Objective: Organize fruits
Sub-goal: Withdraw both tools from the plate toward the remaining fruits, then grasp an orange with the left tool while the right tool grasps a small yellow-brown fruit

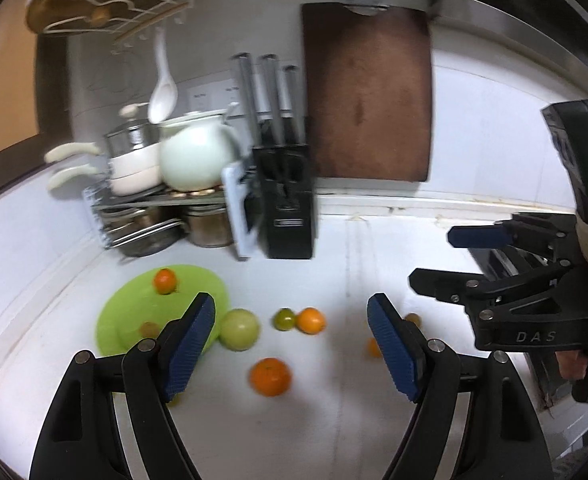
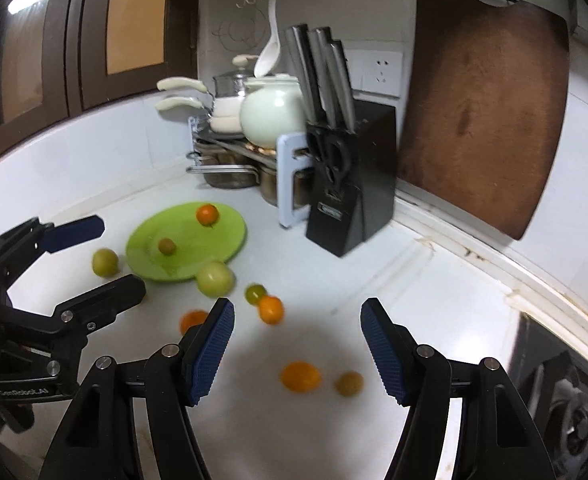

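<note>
Both the left gripper point(image 1: 291, 346) and the right gripper point(image 2: 296, 350) hover with jaws spread and empty, probably to collect loose fruits onto the green plate point(image 2: 213, 250).

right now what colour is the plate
Lime green; the plate shows best in the right wrist view.

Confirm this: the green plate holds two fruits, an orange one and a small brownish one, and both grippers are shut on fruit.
Not quite. The green plate does hold the orange fruit and small brownish fruit, but the left gripper and right gripper are open and empty, as both wrist views show.
</note>
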A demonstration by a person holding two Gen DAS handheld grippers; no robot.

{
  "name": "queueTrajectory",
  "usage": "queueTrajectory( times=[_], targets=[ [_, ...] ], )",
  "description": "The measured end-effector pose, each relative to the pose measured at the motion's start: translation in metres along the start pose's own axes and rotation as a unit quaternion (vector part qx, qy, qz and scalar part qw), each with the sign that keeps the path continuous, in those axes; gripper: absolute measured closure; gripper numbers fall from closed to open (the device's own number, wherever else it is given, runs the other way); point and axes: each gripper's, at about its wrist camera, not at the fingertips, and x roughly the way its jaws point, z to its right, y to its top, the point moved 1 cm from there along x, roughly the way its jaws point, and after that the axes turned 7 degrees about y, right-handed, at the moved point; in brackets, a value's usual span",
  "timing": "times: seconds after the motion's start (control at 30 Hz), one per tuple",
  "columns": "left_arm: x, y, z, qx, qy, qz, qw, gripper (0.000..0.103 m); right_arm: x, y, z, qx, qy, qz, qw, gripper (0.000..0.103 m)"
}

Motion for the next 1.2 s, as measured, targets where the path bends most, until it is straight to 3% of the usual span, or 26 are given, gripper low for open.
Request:
queueTrajectory(
  times=[0.23, 0.53, 0.77, 1.2],
  targets=[
    [0.026, -0.008, 0.031, 0.024, -0.031, -0.013, 0.9991, 0.025, 0.012, -0.019, 0.027, 0.001, -0.002, -0.033, 0.999, 0.037],
    [0.070, -0.022, 0.061, 0.067, -0.073, -0.060, 0.9932, 0.025, 0.043, -0.044, 0.051, 0.005, 0.018, -0.080, 0.997, 0.037],
    [0.095, -0.034, 0.079, 0.110, -0.097, -0.089, 0.9851, 0.025, 0.063, -0.063, 0.067, 0.021, 0.034, -0.110, 0.993, 0.047],
    [0.129, -0.043, 0.093, 0.101, -0.136, -0.139, 0.9756, 0.050, 0.084, -0.073, 0.079, 0.036, 0.066, -0.132, 0.988, 0.056]
  ],
)
